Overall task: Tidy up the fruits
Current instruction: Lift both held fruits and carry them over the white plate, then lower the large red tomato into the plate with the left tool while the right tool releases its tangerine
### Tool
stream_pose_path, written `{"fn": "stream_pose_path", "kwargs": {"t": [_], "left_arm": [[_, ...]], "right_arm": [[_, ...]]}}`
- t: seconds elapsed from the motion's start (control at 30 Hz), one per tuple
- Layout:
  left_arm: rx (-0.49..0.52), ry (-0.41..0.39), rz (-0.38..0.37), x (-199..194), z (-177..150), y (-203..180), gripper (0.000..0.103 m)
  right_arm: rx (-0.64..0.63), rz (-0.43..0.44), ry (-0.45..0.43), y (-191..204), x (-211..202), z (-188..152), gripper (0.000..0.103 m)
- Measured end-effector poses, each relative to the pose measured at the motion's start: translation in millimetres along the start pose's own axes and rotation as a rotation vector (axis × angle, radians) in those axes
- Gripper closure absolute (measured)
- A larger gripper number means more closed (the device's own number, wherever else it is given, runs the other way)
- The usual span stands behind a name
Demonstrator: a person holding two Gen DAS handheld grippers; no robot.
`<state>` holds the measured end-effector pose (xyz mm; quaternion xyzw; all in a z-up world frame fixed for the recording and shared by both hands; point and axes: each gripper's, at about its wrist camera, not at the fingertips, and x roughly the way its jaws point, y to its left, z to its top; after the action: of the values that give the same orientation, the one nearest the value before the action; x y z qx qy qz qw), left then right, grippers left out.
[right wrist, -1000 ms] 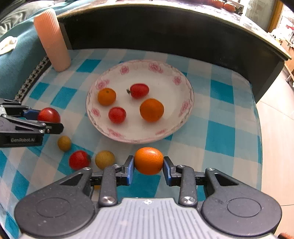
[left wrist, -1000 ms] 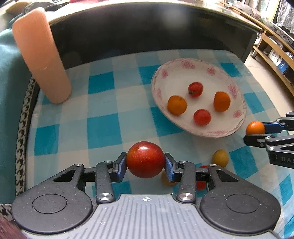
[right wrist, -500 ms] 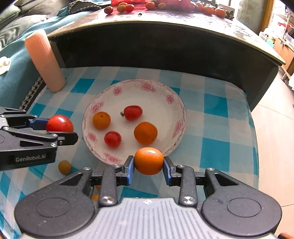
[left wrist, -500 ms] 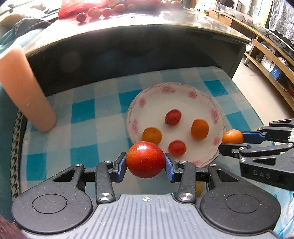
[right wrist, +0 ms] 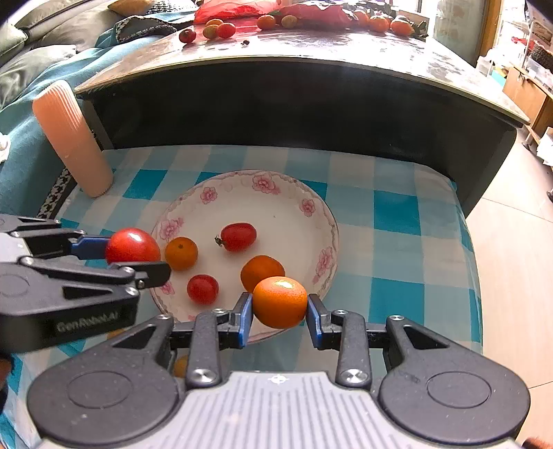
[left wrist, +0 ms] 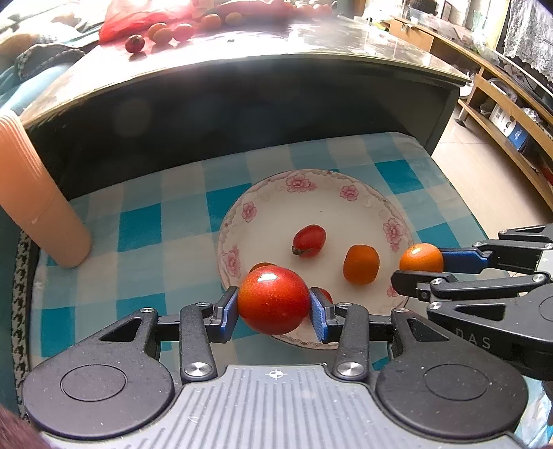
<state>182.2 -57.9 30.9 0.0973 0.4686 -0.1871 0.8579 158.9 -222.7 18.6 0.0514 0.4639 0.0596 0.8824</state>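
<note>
My left gripper (left wrist: 273, 309) is shut on a round red tomato (left wrist: 273, 298), held above the near left rim of the white floral plate (left wrist: 300, 183). My right gripper (right wrist: 279, 312) is shut on a small orange (right wrist: 280, 301), held above the plate's (right wrist: 273, 183) near right rim. The plate holds an oval red tomato (right wrist: 238, 236), a round red tomato (right wrist: 203, 288) and two oranges (right wrist: 181, 252) (right wrist: 261, 269). Each gripper shows in the other's view: the right gripper (left wrist: 420, 266) and the left gripper (right wrist: 134, 254).
A ribbed peach cup (right wrist: 72, 138) stands on the blue checked cloth (right wrist: 397, 214) at the far left. A dark table edge (right wrist: 293, 100) rises behind the cloth, with more fruit (right wrist: 221, 29) on top. A small fruit (right wrist: 180, 366) lies on the cloth below my right gripper.
Both grippers have risen and moved forward over the plate's near rim, each keeping its fruit. The loose fruits on the cloth have dropped out of sight beneath them.
</note>
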Motion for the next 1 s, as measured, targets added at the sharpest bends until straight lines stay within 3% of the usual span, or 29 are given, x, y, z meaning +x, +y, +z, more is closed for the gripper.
{"fn": "stream_pose_path", "kwargs": {"t": [1.0], "left_arm": [[-0.021,-0.016,-0.003,4,10,0,0.054]], "right_arm": [[0.037,-0.002,0.007,2,16,11,0.057]]}}
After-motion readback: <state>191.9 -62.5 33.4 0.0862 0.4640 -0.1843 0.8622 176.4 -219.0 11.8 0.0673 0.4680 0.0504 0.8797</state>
